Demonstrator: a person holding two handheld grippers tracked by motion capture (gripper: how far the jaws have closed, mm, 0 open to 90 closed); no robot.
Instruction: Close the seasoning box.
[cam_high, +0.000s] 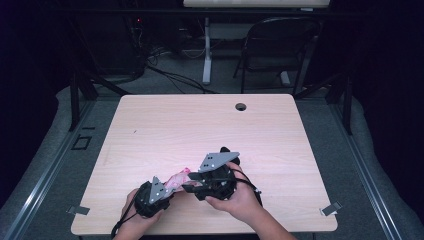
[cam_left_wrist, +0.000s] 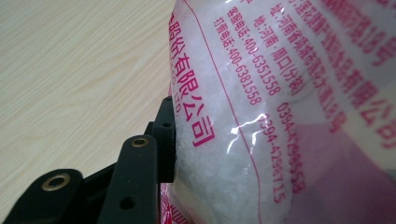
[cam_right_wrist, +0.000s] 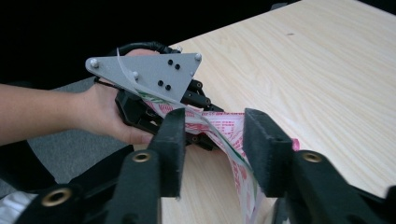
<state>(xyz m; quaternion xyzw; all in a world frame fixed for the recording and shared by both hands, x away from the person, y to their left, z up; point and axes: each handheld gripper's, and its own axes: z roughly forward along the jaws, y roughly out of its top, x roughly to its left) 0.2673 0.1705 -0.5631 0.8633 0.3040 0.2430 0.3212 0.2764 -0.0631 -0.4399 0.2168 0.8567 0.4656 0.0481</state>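
A clear plastic bag (cam_high: 179, 176) with pink print and white grains inside hangs between both grippers near the table's front edge. My left gripper (cam_high: 169, 189) is shut on it. In the left gripper view the bag (cam_left_wrist: 280, 93) presses against the one visible pad (cam_left_wrist: 169, 140) and hides the other jaw. My right gripper (cam_high: 192, 184) points left toward it. In the right gripper view its jaws stand apart (cam_right_wrist: 217, 120) with the bag's thin edge (cam_right_wrist: 233, 154) running between them, and a gap shows beside the left pad. The left gripper's grey plate (cam_right_wrist: 149, 74) is just beyond.
The wooden table (cam_high: 200, 125) has a round cable hole (cam_high: 241, 106) near its far edge. Metal clips sit at the front corners (cam_high: 80, 210) (cam_high: 330, 209). A black folding chair (cam_high: 280, 45) and a white desk leg (cam_high: 206, 50) stand behind the table.
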